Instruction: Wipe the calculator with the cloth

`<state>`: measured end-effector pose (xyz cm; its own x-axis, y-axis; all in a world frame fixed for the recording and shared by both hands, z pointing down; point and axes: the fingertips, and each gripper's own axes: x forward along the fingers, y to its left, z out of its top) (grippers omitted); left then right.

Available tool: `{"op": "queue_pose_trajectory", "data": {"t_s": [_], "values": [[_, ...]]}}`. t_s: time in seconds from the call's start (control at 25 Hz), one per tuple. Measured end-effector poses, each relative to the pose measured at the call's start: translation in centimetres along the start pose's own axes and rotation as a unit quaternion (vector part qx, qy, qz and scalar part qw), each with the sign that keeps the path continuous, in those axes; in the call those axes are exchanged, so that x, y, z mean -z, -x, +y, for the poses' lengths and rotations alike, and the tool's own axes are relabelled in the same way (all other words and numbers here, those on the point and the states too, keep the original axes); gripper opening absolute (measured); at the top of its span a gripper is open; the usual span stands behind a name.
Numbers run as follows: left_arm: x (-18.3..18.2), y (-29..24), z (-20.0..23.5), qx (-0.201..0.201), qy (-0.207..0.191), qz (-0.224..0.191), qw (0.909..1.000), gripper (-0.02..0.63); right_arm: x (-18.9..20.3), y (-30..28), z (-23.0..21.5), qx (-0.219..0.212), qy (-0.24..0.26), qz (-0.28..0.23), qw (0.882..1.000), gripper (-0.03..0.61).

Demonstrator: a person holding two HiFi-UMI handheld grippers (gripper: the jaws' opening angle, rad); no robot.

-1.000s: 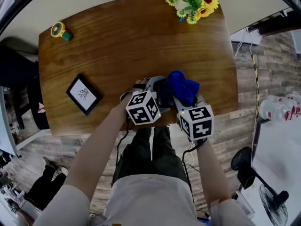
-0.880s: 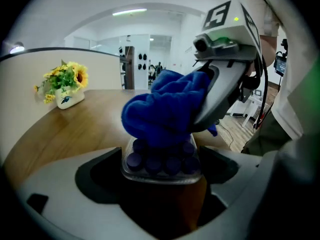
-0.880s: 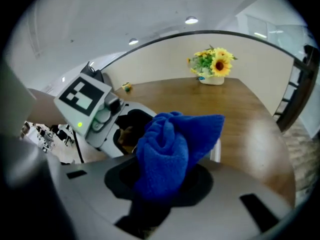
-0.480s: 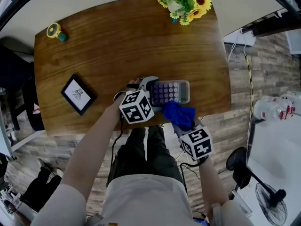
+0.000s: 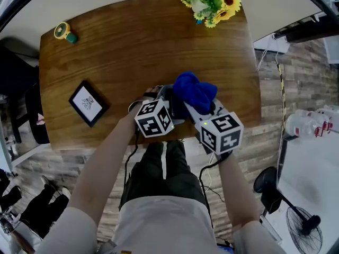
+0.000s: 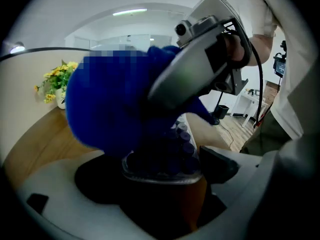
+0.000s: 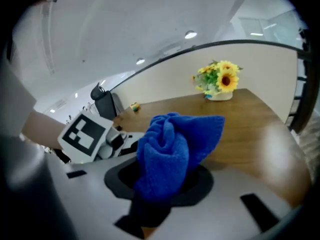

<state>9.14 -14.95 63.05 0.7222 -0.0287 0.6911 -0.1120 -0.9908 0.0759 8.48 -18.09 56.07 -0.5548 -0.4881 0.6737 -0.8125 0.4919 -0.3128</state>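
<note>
The calculator (image 6: 167,156), clear-cased with purple keys, sits between the jaws of my left gripper (image 6: 162,176), which is shut on its near end. In the head view it is almost wholly hidden under the blue cloth (image 5: 193,91). My right gripper (image 7: 165,184) is shut on the bunched cloth (image 7: 170,144) and presses it onto the calculator's keys. In the left gripper view the cloth (image 6: 117,109) covers the far part of the calculator, with the right gripper's grey body (image 6: 200,69) above it. Both grippers meet near the table's front edge, left gripper (image 5: 170,103) beside right gripper (image 5: 195,107).
The wooden table (image 5: 132,46) carries a vase of sunflowers (image 5: 212,3) at the back, a small yellow object (image 5: 64,32) at the back left and a black picture frame (image 5: 88,103) at the left. A cable (image 5: 135,107) runs from the left gripper.
Half a second ago the cloth was drawn back off the calculator toward the person, baring the keys. It has now moved forward and covers the calculator again. The left gripper stayed put.
</note>
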Motion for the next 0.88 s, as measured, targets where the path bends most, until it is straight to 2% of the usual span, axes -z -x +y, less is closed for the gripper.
{"op": "queue_pose_trajectory", "data": {"t_s": [0.16,0.36,0.52,0.6,0.72,0.76,0.8,0.88], "values": [[0.0,0.0,0.0,0.0,0.001,0.001,1.0,0.469,2.9,-2.3,1.8,-0.007,0.031,0.057,0.998,0.123],[0.1,0.0,0.0,0.001,0.0,0.001,1.0,0.471,5.2,-0.9,3.1,-0.041,0.069,0.112,0.991,0.117],[0.0,0.0,0.0,0.001,0.0,0.0,1.0,0.471,7.6,1.1,2.9,-0.047,0.095,0.164,0.981,0.117],[0.1,0.0,0.0,0.001,0.0,0.001,1.0,0.471,9.0,2.0,1.9,-0.029,0.11,0.199,0.973,0.117],[0.0,0.0,0.0,0.001,0.002,0.001,1.0,0.471,11.0,4.2,-0.8,0.019,0.151,0.261,0.953,0.117],[0.0,-0.1,0.0,0.002,0.002,0.001,1.0,0.471,11.2,5.1,-1.8,0.033,0.152,0.271,0.95,0.117],[0.0,-0.1,0.0,0.002,0.002,0.001,1.0,0.469,11.0,6.0,-2.7,0.046,0.148,0.272,0.95,0.117],[0.0,0.0,0.0,0.003,0.001,0.001,1.0,0.471,9.1,7.3,-3.9,0.063,0.124,0.239,0.961,0.118]]}}
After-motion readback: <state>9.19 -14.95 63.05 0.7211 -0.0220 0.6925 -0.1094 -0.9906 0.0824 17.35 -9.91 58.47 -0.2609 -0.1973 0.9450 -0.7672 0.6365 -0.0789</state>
